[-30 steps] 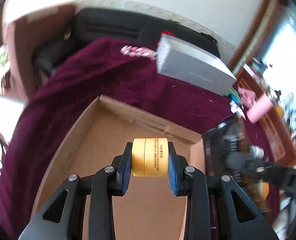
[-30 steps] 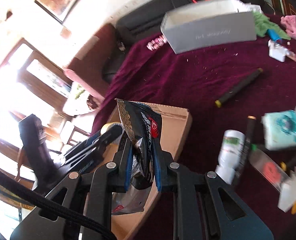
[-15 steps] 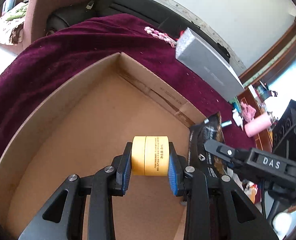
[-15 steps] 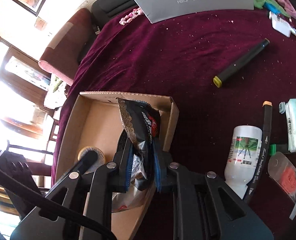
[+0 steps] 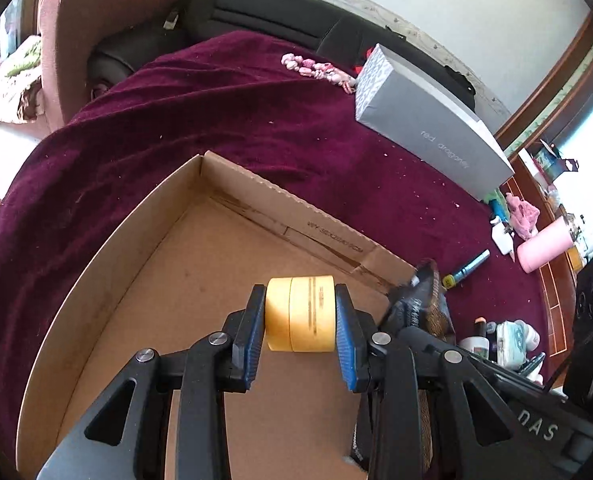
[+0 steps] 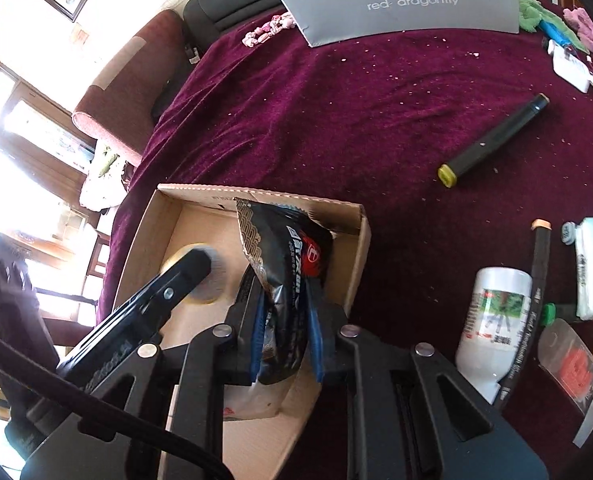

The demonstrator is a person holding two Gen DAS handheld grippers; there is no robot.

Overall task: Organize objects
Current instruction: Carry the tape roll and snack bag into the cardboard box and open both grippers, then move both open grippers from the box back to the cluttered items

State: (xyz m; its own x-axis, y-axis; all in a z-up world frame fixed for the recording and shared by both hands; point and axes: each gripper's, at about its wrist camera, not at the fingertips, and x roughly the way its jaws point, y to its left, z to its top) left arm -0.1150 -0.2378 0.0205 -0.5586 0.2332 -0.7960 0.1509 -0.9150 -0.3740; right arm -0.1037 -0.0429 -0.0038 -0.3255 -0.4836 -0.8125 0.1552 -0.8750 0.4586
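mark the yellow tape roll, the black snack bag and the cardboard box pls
yellow tape roll (image 5: 300, 312), left wrist view: its outer face, between the pads.
black snack bag (image 6: 292, 256), right wrist view: printed front, above the pads.
cardboard box (image 5: 280, 208), left wrist view: inner side of its far wall.

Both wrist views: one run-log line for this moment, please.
left gripper: shut on tape roll | right gripper: shut on black pouch | both over cardboard box

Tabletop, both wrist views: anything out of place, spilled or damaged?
Pale crumbs are scattered across the maroon cloth. A black marker lies loose at a slant, apart from the clutter at the right. The cardboard box looks undamaged.
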